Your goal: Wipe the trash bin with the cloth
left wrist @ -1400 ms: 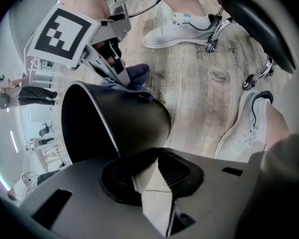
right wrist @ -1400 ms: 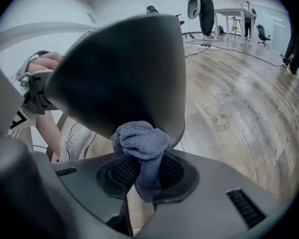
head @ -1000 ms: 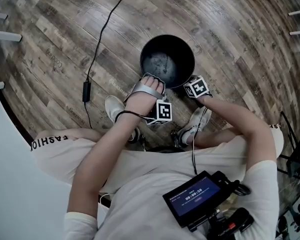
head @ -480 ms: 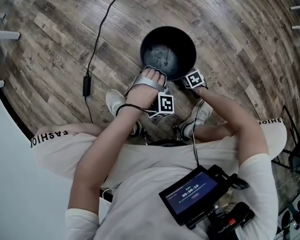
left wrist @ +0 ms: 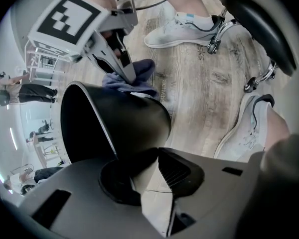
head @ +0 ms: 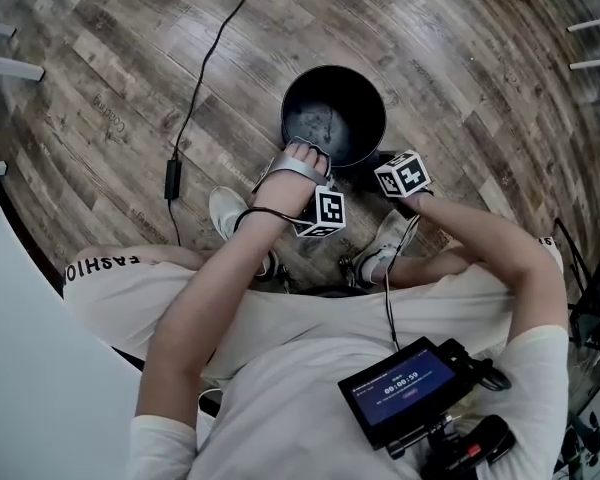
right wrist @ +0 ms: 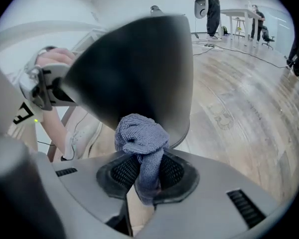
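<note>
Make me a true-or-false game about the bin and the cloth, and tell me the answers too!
1. The right gripper holds a bluish-grey cloth. True.
2. The trash bin is white. False: it is black.
3. The left gripper is clamped on the bin's rim. True.
4. The floor under the bin is carpet. False: it is a wooden floor.
</note>
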`<state>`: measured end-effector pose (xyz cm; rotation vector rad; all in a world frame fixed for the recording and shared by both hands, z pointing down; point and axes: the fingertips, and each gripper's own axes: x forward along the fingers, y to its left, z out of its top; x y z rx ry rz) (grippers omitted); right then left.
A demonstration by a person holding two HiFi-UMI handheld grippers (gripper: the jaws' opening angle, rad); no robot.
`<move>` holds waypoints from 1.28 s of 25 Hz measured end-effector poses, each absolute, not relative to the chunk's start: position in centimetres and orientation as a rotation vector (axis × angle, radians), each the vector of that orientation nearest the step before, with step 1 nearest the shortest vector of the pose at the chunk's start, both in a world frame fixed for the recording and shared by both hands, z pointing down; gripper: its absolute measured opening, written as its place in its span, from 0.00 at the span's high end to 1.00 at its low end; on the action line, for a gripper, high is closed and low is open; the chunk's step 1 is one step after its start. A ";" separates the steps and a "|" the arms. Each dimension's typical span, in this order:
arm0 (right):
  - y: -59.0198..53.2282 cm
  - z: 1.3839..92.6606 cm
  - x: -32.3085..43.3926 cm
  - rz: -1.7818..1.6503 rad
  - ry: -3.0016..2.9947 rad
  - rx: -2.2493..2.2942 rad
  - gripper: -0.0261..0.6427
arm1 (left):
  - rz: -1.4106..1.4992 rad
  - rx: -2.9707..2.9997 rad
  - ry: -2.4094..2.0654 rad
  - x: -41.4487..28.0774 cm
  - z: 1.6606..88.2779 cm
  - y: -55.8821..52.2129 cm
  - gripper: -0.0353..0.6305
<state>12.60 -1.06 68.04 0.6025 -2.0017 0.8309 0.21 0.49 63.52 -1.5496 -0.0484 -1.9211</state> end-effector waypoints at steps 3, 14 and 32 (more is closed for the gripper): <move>-0.5 64.1 11.9 0.842 -2.038 0.609 0.85 | -1.925 -1.552 -0.040 0.1 63.5 0.5 0.79; 0.0 57.3 10.8 0.862 -2.082 0.699 0.85 | -1.946 -1.575 -0.030 0.1 63.6 0.9 0.79; -2.0 69.6 11.3 0.809 -1.969 0.679 0.85 | -1.957 -1.590 -0.046 0.2 63.6 0.9 0.80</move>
